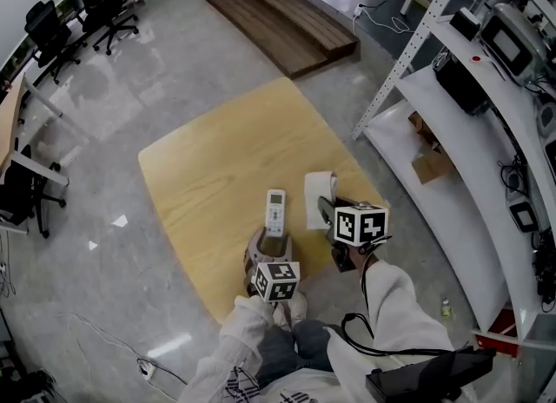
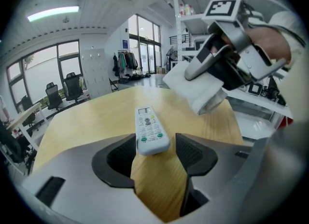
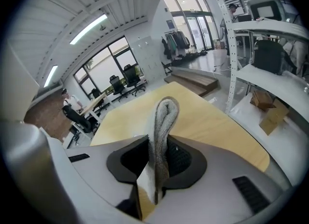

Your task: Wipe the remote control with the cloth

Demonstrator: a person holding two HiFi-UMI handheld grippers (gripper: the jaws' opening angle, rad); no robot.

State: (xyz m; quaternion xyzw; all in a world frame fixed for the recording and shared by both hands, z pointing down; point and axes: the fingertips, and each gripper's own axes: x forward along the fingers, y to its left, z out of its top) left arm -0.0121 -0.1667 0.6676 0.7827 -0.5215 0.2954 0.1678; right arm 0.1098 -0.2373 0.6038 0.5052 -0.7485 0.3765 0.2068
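A white remote control lies lengthwise on the yellow wooden table near its front edge. My left gripper is open around the remote's near end: the left pad sits against it and a gap shows at the right pad. A folded white cloth hangs in the air just right of the remote, pinched on edge in my right gripper, which is shut on it. In the left gripper view the right gripper hovers above and to the right of the remote.
White metal shelving with equipment and a cardboard box runs along the right. A low wooden platform lies on the floor beyond the table. Office chairs and desks stand at the far left.
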